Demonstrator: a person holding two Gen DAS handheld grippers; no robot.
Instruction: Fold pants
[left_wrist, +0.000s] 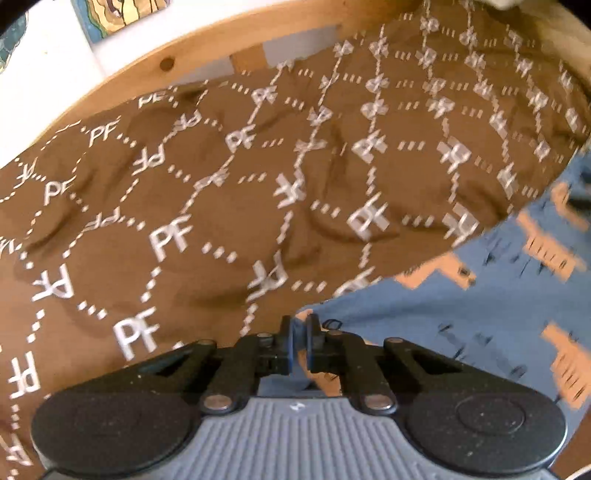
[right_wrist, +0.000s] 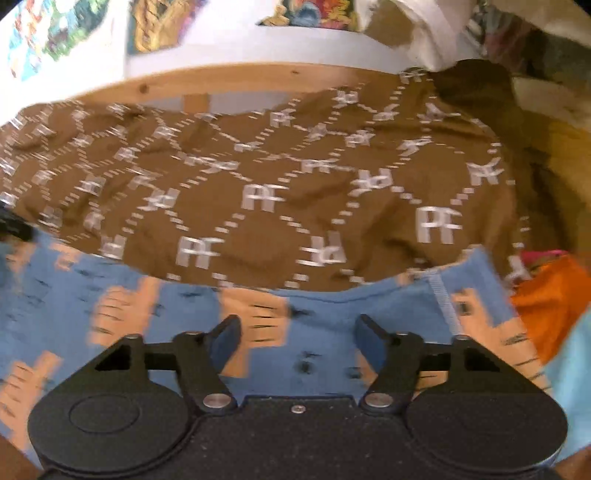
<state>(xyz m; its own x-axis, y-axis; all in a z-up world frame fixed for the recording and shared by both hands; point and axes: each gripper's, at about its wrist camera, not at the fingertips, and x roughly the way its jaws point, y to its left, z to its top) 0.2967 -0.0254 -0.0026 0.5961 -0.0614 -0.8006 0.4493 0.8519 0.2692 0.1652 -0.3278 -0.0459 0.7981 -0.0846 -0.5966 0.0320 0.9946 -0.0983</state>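
Two grippers over the blue pants, which lie on the brown PF-print bedspread. My left gripper has its jaws closed nearly together with a tab of blue fabric pinched between them. My right gripper hangs released, jaws wide apart, above the cloth. Risks as I judge them: the left pinch looks thin and could slip under tension; lifting one-handed would skew the fold; the right could grab bedspread along with pants near the edge.
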